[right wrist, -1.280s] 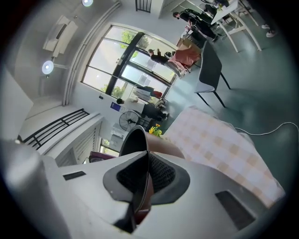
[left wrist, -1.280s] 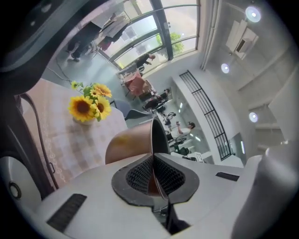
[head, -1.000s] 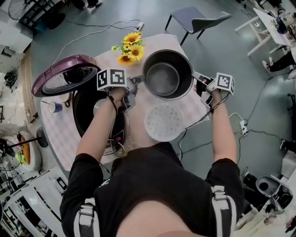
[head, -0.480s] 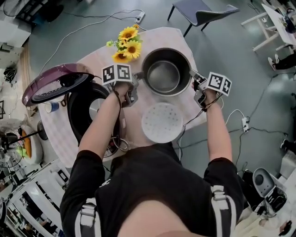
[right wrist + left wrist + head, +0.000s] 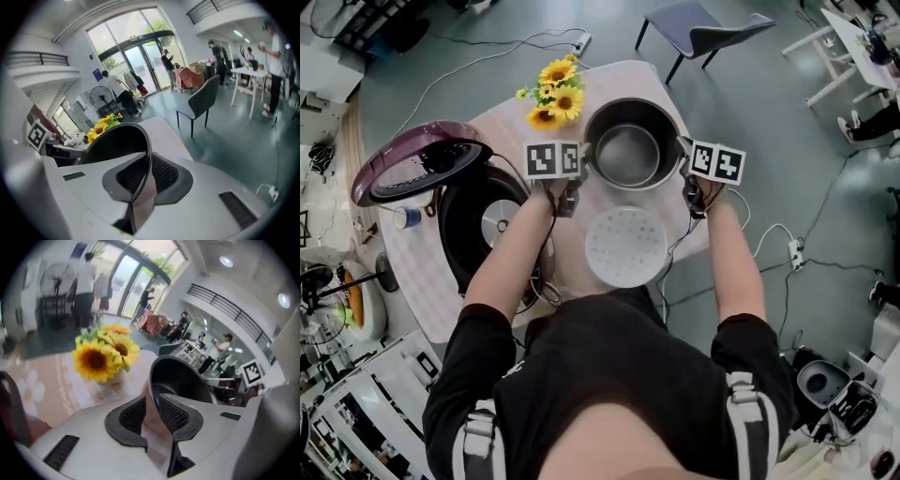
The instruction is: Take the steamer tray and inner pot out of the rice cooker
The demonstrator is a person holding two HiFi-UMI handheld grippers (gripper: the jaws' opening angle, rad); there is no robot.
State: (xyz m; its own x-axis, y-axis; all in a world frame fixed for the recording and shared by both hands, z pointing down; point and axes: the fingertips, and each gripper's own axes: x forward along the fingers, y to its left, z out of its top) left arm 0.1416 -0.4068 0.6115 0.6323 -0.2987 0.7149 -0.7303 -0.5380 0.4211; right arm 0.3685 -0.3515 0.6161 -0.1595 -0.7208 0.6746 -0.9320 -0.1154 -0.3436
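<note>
One inner pot (image 5: 626, 150). One steamer tray (image 5: 625, 246). One rice cooker (image 5: 483, 225), with one lid (image 5: 411, 167). One round table (image 5: 619, 80). One bunch of sunflowers (image 5: 555, 94), three blooms showing in the head view. One small cup (image 5: 410, 217). One grey chair (image 5: 701, 33). Two power strips on the floor: one strip (image 5: 579, 39) beyond the table, another strip (image 5: 794, 251) off to the right. Two grippers, left gripper (image 5: 581, 167) and right gripper (image 5: 684, 159), jaws of each just opened slightly wider, pot rim between them. Two marker cubes, one per gripper. One standing fan (image 5: 100, 96). Several people far off, too small for a sure count.
</note>
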